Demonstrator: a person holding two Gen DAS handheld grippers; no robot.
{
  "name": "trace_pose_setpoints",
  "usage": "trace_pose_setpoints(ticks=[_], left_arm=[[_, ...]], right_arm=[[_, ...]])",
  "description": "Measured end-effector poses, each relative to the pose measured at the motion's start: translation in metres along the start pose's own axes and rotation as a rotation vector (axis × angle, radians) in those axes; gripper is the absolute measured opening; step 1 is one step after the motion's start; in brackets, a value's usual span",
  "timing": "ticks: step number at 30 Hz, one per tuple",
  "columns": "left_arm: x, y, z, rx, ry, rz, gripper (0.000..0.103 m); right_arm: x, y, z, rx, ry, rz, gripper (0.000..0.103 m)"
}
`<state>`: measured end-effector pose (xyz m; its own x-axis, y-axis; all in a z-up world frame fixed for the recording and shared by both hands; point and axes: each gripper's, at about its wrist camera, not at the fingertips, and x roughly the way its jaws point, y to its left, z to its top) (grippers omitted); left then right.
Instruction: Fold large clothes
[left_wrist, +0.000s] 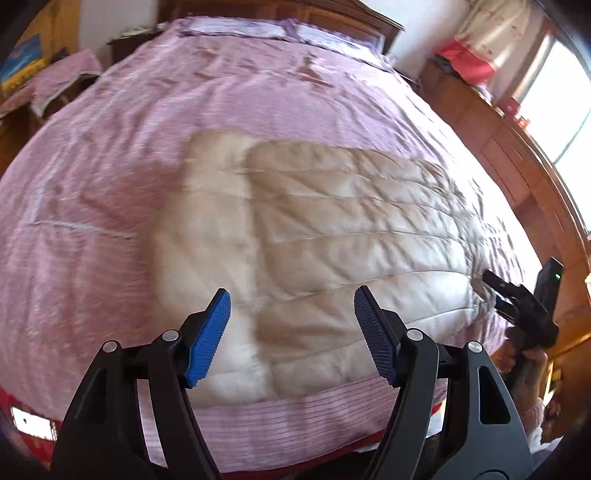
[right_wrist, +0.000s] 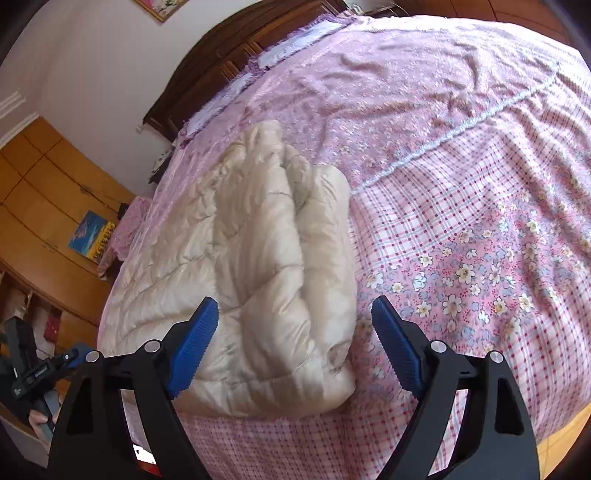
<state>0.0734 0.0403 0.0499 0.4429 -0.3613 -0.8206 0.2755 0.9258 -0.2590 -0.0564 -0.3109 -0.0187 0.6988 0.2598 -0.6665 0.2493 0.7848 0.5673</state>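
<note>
A beige quilted puffer jacket (left_wrist: 332, 236) lies folded flat on the pink bedspread (left_wrist: 110, 184), near the bed's front edge. My left gripper (left_wrist: 291, 295) hovers open above the jacket's near edge, with nothing between its blue pads. In the right wrist view the jacket (right_wrist: 251, 258) shows as a thick folded bundle. My right gripper (right_wrist: 295, 301) stands open just over its near right corner, and the pads touch nothing. The right gripper (left_wrist: 493, 291) also shows at the jacket's right end in the left wrist view, held by a hand (left_wrist: 524, 362). The left gripper (right_wrist: 70, 360) appears at the lower left.
The bedspread (right_wrist: 461, 221) covers the whole bed, checked and flowered on the right. A dark wooden headboard (left_wrist: 332, 14) stands at the far end. Wooden cabinets (left_wrist: 517, 158) under a bright window (left_wrist: 561, 110) run along the right side. A cloth-covered chair (left_wrist: 55, 77) stands far left.
</note>
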Motion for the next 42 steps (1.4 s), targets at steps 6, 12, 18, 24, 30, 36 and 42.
trace_pose_setpoints(ticks=[6,12,18,24,30,36,42], left_arm=[[0.041,-0.052,0.003,0.096,0.042,-0.033,0.069],[0.065,-0.071,0.003,0.147,0.059,0.016,0.069],[0.074,-0.071,-0.001,0.150,0.080,0.036,0.071],[0.079,-0.072,-0.003,0.145,0.089,0.043,0.071],[0.083,-0.071,-0.003,0.149,0.096,0.045,0.072],[0.089,-0.072,-0.004,0.153,0.110,0.058,0.072],[0.096,-0.073,-0.005,0.169,0.118,0.081,0.072]], right_arm=[[0.015,-0.006,0.001,0.019,0.022,-0.004,0.083],[0.030,-0.007,0.000,0.009,0.060,0.021,0.085],[0.039,-0.007,0.002,0.025,0.085,0.074,0.086],[0.043,-0.001,0.005,0.039,0.119,0.168,0.082],[0.044,0.002,0.006,0.114,0.100,0.237,0.067],[0.028,0.000,0.008,0.160,0.058,0.322,0.032],[0.007,0.036,0.018,0.042,0.015,0.340,0.029]])
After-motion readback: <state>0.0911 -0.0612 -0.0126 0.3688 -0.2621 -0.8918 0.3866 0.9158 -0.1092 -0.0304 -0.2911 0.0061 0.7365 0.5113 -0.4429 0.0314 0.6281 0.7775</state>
